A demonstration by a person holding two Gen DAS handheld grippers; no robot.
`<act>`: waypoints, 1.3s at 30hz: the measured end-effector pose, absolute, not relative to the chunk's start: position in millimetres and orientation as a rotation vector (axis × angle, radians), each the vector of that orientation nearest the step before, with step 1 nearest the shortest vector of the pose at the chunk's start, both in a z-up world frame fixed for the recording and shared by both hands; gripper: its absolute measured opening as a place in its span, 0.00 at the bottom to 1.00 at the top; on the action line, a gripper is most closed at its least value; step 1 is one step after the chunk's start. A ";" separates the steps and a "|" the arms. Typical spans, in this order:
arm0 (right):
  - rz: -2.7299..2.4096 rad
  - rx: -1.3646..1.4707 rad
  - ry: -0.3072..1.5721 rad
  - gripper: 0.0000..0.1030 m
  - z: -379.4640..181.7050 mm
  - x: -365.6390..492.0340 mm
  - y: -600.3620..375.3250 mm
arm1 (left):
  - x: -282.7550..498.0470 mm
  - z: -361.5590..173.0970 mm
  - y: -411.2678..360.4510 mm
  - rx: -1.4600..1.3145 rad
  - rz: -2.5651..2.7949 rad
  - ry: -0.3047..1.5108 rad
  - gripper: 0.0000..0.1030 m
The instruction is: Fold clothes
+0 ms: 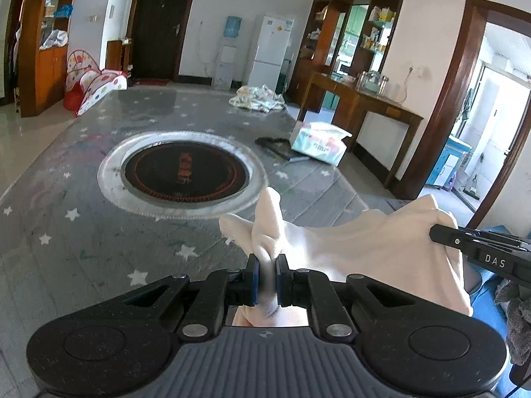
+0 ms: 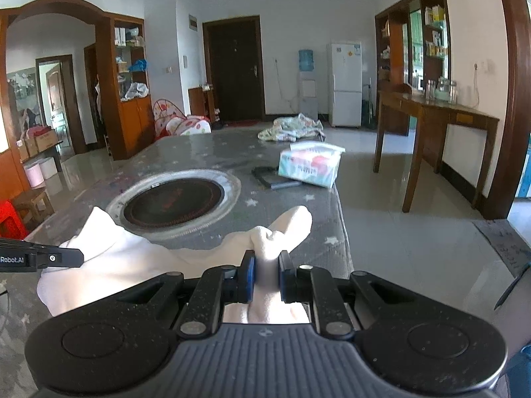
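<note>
A cream-white garment [image 1: 381,242] hangs stretched between my two grippers over the near end of a grey star-patterned table [image 1: 83,232]. My left gripper [image 1: 267,258] is shut on one bunched corner of it, the cloth sticking up past the pads. The right gripper [image 1: 434,230] shows at the right edge of the left wrist view, pinching the other corner. In the right wrist view my right gripper [image 2: 268,257] is shut on a bunched corner of the garment [image 2: 132,252], and the left gripper [image 2: 78,257] comes in from the left edge.
A round black induction hob with a clear ring [image 1: 182,172] is set in the table's middle. A tissue pack [image 1: 320,144] and a dark flat object [image 1: 275,146] lie at the right side. A patterned cloth heap [image 1: 259,98] sits at the far end. A wooden side table [image 2: 431,116] stands right.
</note>
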State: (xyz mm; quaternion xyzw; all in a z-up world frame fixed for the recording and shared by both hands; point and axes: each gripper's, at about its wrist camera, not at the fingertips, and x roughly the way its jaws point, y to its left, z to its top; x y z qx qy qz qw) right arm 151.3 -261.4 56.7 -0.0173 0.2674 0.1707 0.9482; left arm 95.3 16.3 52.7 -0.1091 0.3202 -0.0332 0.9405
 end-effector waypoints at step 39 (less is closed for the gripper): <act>0.350 -0.085 0.685 0.30 -22.5 207.3 -223.1 | 132.7 17.3 -9.8 -0.174 -0.146 0.760 0.19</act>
